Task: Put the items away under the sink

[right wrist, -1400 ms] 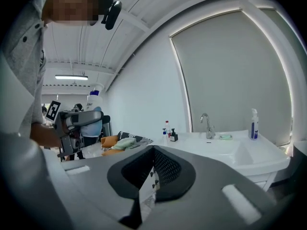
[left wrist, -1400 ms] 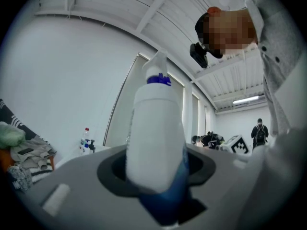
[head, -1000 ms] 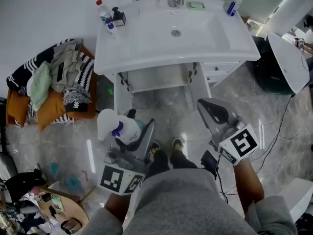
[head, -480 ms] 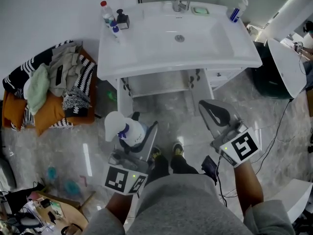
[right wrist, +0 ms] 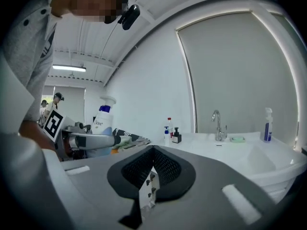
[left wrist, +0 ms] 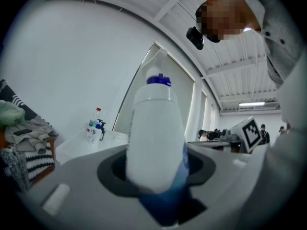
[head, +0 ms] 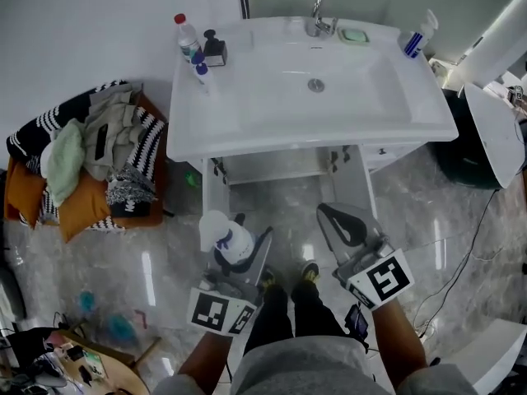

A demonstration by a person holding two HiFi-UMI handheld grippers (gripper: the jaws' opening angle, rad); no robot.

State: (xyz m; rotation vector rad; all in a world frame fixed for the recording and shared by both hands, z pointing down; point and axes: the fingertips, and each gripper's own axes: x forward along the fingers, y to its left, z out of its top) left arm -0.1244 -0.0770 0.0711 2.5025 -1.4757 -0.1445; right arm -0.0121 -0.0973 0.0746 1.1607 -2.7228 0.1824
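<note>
**Q:** What is the left gripper [head: 236,256] doing?

**A:** Its jaws are clamped on the lower body of a white Dove bottle [head: 224,235] with a blue collar under its white spray head. In the left gripper view the bottle [left wrist: 156,138] fills the gap between the jaws and stands upright.

**Q:** And the right gripper [head: 342,220]?

**A:** Its dark pads are pressed together, with nothing between them.

**Q:** Where is the bottle relative to the sink?

**A:** It is held above the marble floor [head: 165,262], in front of the white sink [head: 247,113] and lower than it. The cupboard under the sink [head: 280,164] is open. The bottle is outside it, near its left side.

**Q:** What else is there?

**A:** A red-capped bottle [head: 186,35] stands at the sink's back left corner. A faucet [head: 318,15] and a green soap dish [head: 356,35] are at the back. A blue spray bottle [head: 416,38] is at the right. A pile of clothes [head: 90,146] lies left of the sink.
</note>
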